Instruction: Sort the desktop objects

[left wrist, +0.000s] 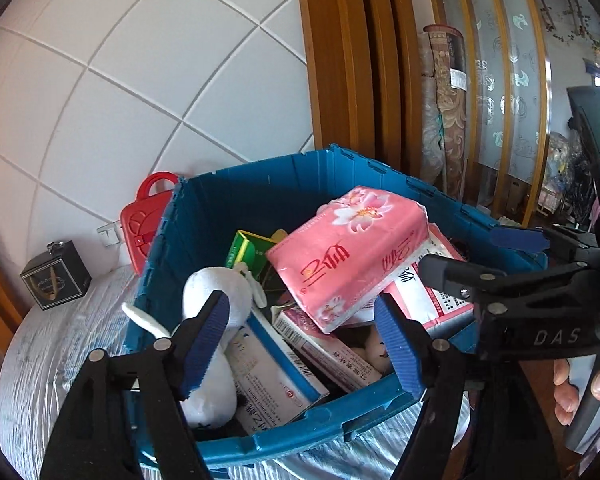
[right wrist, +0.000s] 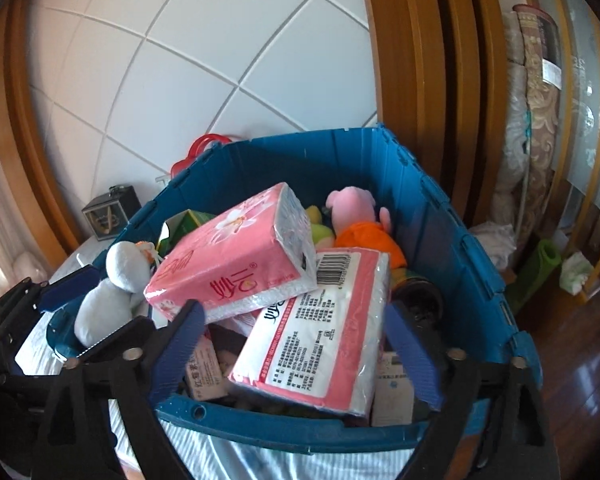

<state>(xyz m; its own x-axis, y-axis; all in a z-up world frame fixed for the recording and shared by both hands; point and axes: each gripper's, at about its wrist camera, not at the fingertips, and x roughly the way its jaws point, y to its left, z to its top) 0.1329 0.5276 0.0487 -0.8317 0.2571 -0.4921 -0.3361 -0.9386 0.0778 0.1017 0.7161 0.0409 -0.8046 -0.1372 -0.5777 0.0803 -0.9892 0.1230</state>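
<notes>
Left tool (left wrist: 302,346) jaws apart, nothing between the blue pads, hovering over the near rim of the blue crate (left wrist: 300,428); right tool (right wrist: 300,354) jaws spread wide, also empty, poised over the same crate's near edge with a tissue pack just below it. From the left wrist view the right tool (left wrist: 472,250) shows at the crate's right side, a person's fingers (left wrist: 588,388) wrapped on its handle; from the right wrist view the left tool (right wrist: 66,294) sits at the crate's left corner. Crate stands on a tabletop (left wrist: 60,352) under a pale striped cover and is packed full: two pink tissue packs, one floral pack (right wrist: 236,264) tilted on top of the heap, the second one (right wrist: 320,340) lying barcode side up, partly under it; one white plush (left wrist: 216,344) leaning against the left wall; one pink plush in orange top (right wrist: 360,220) at the far right; a yellow-green soft item behind the floral pack, can't tell what; one green carton (left wrist: 248,250) toward the back; a blue-and-white medicine box (left wrist: 276,376) and a pink-and-white box (left wrist: 328,344) near the front, a further pale box at the right front corner; a dark round-topped thing by the right wall, unclear. Outside the crate, on the tabletop by the tiled wall: one red case with handle (left wrist: 146,216) touching the crate's back left, one small black box (left wrist: 56,276) further left
</notes>
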